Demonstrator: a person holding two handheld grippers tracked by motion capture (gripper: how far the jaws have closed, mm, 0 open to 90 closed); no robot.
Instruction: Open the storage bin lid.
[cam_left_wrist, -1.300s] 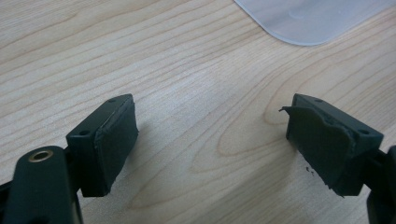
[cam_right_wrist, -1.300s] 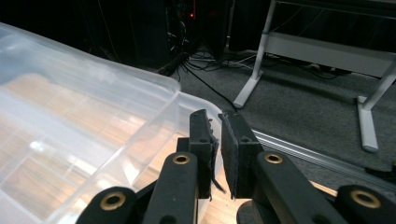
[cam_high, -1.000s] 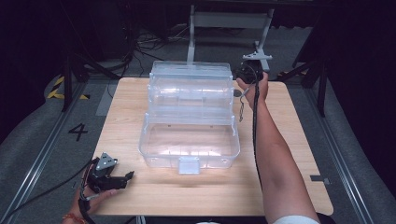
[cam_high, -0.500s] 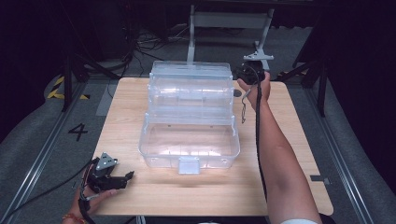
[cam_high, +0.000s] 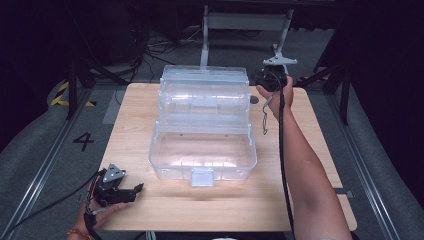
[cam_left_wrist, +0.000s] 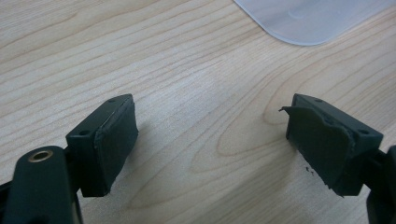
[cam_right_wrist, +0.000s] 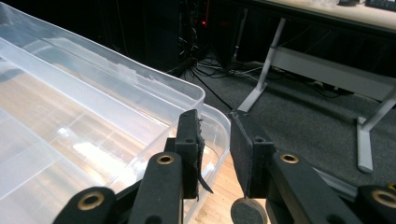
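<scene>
A clear plastic storage box (cam_high: 202, 125) stood open at the middle of the wooden bench (cam_high: 320, 150), its tiered trays stepped back toward the far edge. The left gripper (cam_high: 131, 191) rested at the bench's near left corner, jaws spread wide, holding nothing. The right gripper (cam_high: 261, 80) was held beside the box's far right corner, jaws parted by a narrow gap, grasping nothing.

Clear plastic tiered box (cam_high: 202, 127) (open, empty) sits mid-table (cam_high: 310, 150).
</scene>
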